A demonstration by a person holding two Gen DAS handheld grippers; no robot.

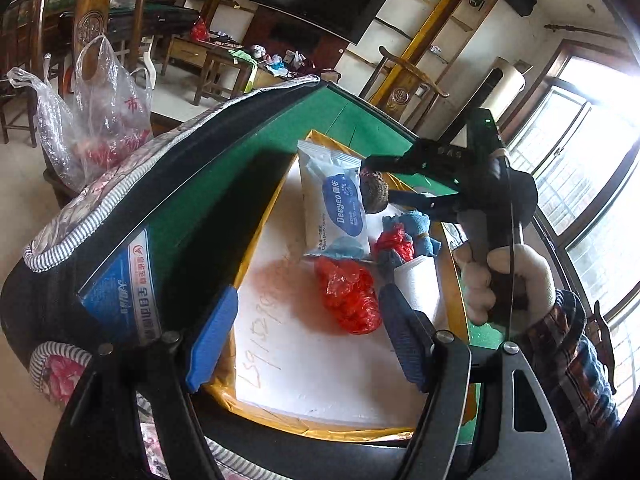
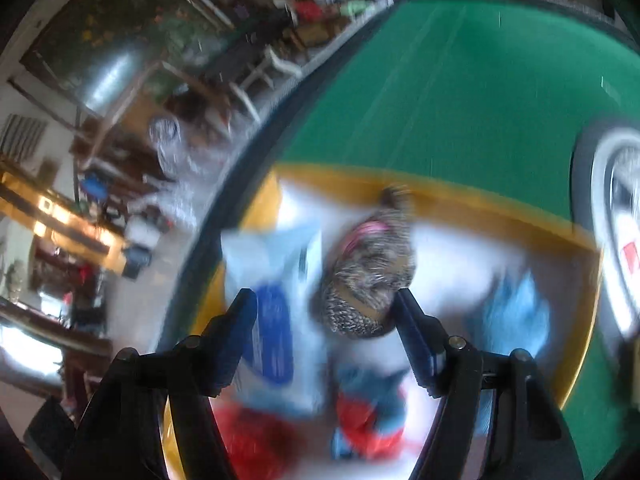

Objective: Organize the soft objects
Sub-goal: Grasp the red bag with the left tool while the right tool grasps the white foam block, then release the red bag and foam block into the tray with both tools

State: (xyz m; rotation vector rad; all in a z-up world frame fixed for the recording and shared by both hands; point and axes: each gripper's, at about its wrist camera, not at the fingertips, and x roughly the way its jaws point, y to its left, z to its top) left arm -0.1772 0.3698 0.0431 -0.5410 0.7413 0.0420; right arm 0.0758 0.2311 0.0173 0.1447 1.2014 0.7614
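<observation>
A white foam box [image 1: 312, 360] edged with yellow tape lies on the green table. In it are a white and blue wipes pack [image 1: 336, 204], a crumpled red plastic bag [image 1: 352, 296], a blue towel [image 1: 416, 232], a white roll [image 1: 420, 288] and a brown speckled fuzzy thing [image 1: 374, 192]. My right gripper [image 1: 378, 178] hangs over the box's far end. In the blurred right wrist view the right gripper [image 2: 324, 300] stands open; the fuzzy thing [image 2: 368, 288] sits by its right finger, clear of the left one. My left gripper [image 1: 308, 294] is open above the box's near half, holding nothing.
A black-rimmed floral quilted bag [image 1: 80, 216] with a blue package [image 1: 120, 300] rises at the left of the box. Clear plastic bags [image 1: 100, 120] sit on a chair beyond it. A gloved hand with a plaid sleeve [image 1: 572, 360] holds the right gripper. A round white object [image 2: 616, 232] lies on the green felt [image 2: 440, 100].
</observation>
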